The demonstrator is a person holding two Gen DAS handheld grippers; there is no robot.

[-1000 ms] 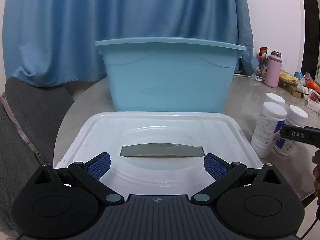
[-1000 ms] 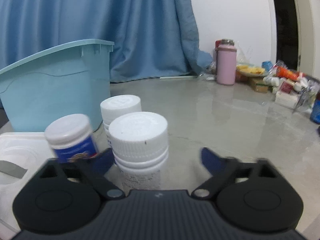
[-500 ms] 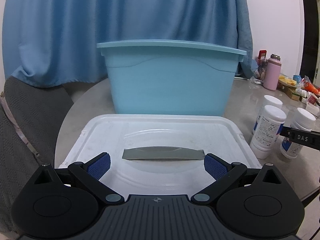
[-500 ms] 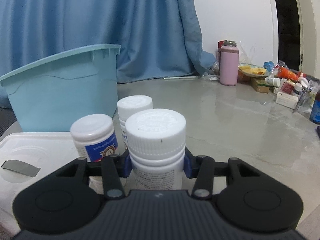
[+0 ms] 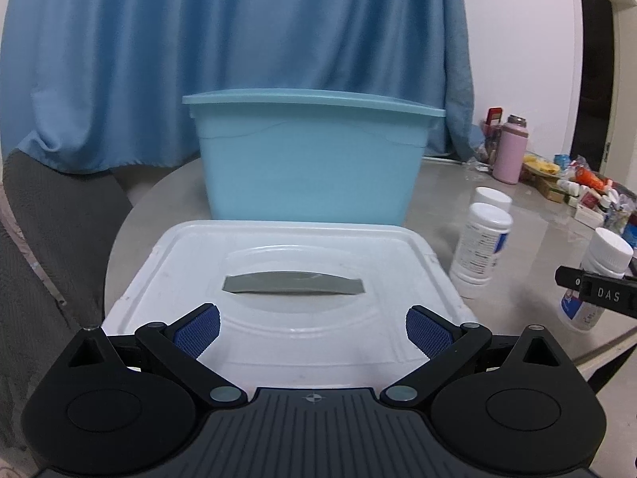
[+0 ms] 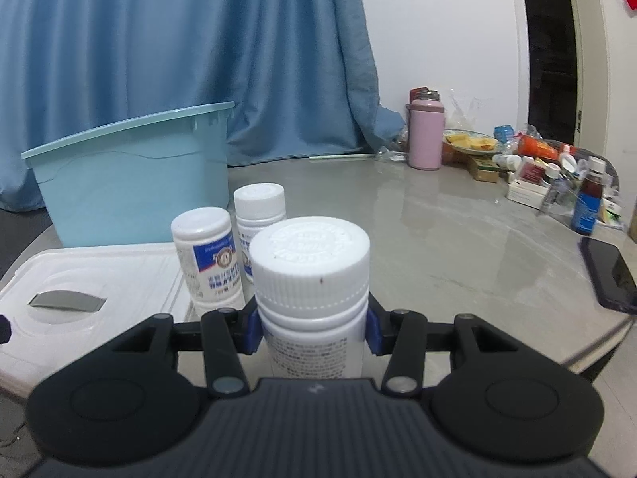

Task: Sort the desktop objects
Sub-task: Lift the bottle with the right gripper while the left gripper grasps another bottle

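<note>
My right gripper (image 6: 312, 328) is shut on a white pill bottle (image 6: 310, 279) with a ribbed cap, held upright; it also shows in the left wrist view (image 5: 597, 279). Two more white bottles with blue labels (image 6: 209, 255) (image 6: 258, 215) stand just beyond it, beside the white lid (image 6: 99, 279). My left gripper (image 5: 312, 328) is open and empty over the near edge of the white lid (image 5: 278, 247) with its grey handle (image 5: 292, 283). The light blue bin (image 5: 310, 163) stands behind the lid.
A pink flask (image 6: 426, 135), a plate of food (image 6: 471, 141), boxes and small bottles crowd the table's far right. A dark phone (image 6: 609, 273) lies near the right edge. A blue curtain (image 5: 239, 40) hangs behind. A grey chair (image 5: 43, 239) is at the left.
My right gripper closed on the nearest white bottle and drew it back and up from the other two. My left gripper stayed open and pulled back slightly above the lid.
</note>
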